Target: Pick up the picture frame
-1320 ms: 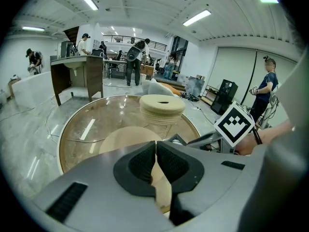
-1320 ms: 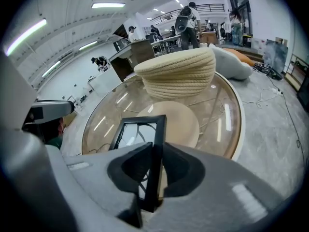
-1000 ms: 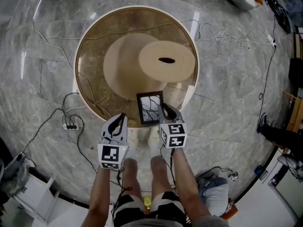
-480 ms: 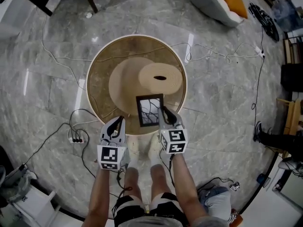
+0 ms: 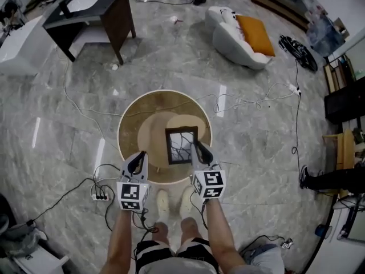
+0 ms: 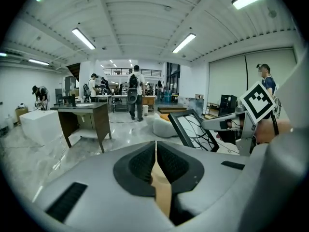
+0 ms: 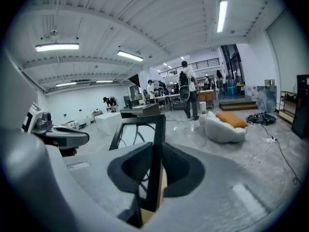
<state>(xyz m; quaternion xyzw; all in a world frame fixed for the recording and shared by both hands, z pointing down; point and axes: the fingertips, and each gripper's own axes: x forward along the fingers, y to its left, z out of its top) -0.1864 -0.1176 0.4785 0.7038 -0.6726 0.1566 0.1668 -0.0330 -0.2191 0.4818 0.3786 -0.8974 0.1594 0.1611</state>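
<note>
The pick-up looks done. The right gripper (image 5: 199, 148) clenches the right edge of the black-rimmed rectangular picture frame (image 5: 181, 145), holding it in the air over the round brown wooden table (image 5: 131, 131). The left gripper (image 5: 138, 157), at the frame's 8 o'clock, is pinched together on nothing. The next move calls for a steady hold with a firm clamp. No container is in play.

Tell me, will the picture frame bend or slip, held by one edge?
Probably stiff: the picture frame looks straight, pinched at one side by the right gripper. It might swing or slip, since only that thin edge is held.
</note>
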